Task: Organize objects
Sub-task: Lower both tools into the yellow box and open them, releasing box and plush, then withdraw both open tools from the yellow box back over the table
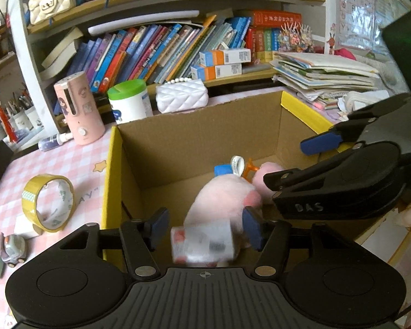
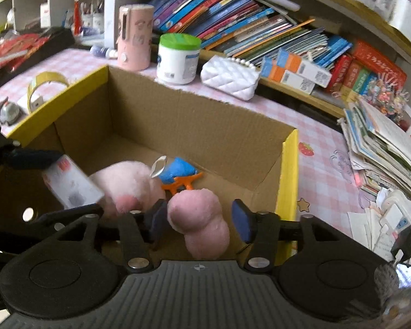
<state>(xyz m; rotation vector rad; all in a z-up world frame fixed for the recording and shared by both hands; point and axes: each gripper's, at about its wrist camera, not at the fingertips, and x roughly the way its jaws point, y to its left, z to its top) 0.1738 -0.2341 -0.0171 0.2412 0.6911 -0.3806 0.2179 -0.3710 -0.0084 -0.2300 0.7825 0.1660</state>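
Right now I have both grippers over the carton [image 1: 194, 137], since that is where the loose things are being gathered. Nearest, my left gripper [image 1: 205, 226] has its pads spread, and the small white box [image 1: 202, 244] sits blurred between them without either pad clearly pressing it; I judge it is dropping free into the carton. My right gripper [image 2: 200, 220] is likewise spread, the pink plush [image 2: 200, 224] lying between its pads but apparently unclamped, resting low inside the carton by its near wall. Just beyond it on the carton floor lie a second plush [image 2: 126, 183] and a blue-and-orange toy [image 2: 178, 172], already stowed. Outside the carton to its left, the tape roll [image 1: 49, 203] and toy car [image 1: 12, 249] sit on the checked cloth [image 1: 68, 161], probably next to go in. Behind the carton stand the pink cylinder [image 1: 78, 107], green-lidded tub [image 1: 128, 100] and white purse [image 1: 182, 96].
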